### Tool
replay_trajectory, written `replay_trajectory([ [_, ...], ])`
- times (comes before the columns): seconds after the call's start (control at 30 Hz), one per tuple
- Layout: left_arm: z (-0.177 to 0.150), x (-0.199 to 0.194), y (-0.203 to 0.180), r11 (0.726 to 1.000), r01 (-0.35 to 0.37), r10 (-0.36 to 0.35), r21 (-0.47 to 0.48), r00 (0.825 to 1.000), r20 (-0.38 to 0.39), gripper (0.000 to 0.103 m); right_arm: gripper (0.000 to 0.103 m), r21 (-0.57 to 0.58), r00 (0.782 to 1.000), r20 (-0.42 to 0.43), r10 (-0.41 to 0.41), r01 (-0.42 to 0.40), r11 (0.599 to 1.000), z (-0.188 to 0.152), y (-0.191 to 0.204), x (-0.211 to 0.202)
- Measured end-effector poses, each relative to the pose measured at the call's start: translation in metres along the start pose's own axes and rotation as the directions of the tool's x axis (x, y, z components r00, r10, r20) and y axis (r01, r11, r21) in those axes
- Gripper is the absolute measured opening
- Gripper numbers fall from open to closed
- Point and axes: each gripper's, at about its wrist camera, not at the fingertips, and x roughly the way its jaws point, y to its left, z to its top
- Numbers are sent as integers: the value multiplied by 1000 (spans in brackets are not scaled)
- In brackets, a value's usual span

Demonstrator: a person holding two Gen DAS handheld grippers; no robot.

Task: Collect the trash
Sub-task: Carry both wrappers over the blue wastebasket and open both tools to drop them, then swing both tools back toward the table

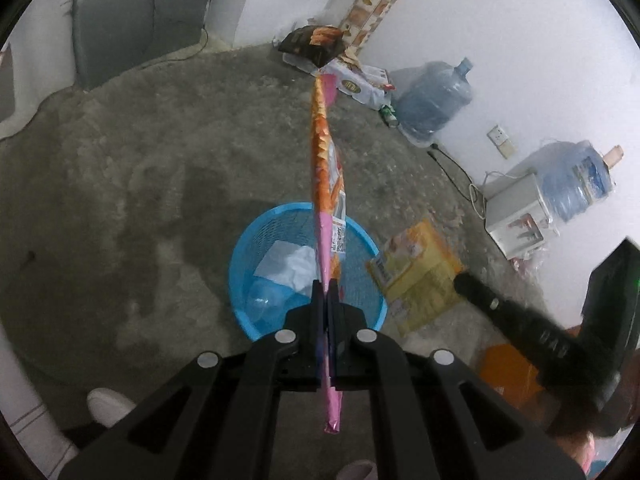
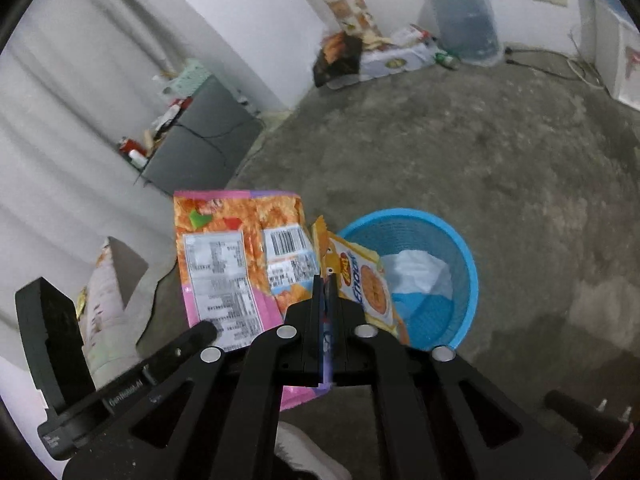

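My left gripper (image 1: 326, 286) is shut on a long pink and orange snack wrapper (image 1: 324, 152), seen edge-on here and hanging over the blue mesh basket (image 1: 244, 252). From the right wrist view the same wrapper (image 2: 224, 248) shows flat, with its barcode side facing me, left of the basket (image 2: 468, 268). My right gripper (image 2: 326, 280) is shut on a yellow and orange snack packet (image 2: 364, 280) that reaches over the basket's near rim. That packet (image 1: 420, 276) appears beside the basket in the left wrist view. White paper (image 1: 288, 264) and clear plastic (image 1: 264, 300) lie inside the basket.
Rough grey floor surrounds the basket. A pile of packaging (image 1: 320, 44) lies at the far wall, with a water jug (image 1: 436, 100) next to it. A dispenser (image 1: 516, 216) with a jug stands right, a grey cabinet (image 2: 200, 140) left. A shoe (image 1: 108, 404) is near.
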Motion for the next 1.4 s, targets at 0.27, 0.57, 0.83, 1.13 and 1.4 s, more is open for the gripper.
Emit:
replay_trajectory([
  [0.27, 2, 27, 3, 999, -16, 15, -30, 1000, -27, 52, 27, 60, 998, -58, -31, 35, 998, -5, -22, 20],
  [0.57, -4, -37, -6, 1000, -10, 12, -21, 997, 81, 61, 44, 0, 1000, -16, 12, -12, 1000, -2, 2, -3],
  [0.83, -30, -141, -9, 996, -78, 65, 37, 960, 271, 65, 55, -189, 993, 115, 37, -14, 982, -4, 52, -45],
  [1.13, -83, -264, 32, 985, -174, 148, 19, 884, 445, 76, 70, -382, 980, 182, 85, -9, 924, -35, 113, -76],
  [1.4, -148, -346, 91, 950, -310, 281, -47, 776, 565, 81, 70, -507, 981, 87, 173, -106, 855, -69, 175, -86],
])
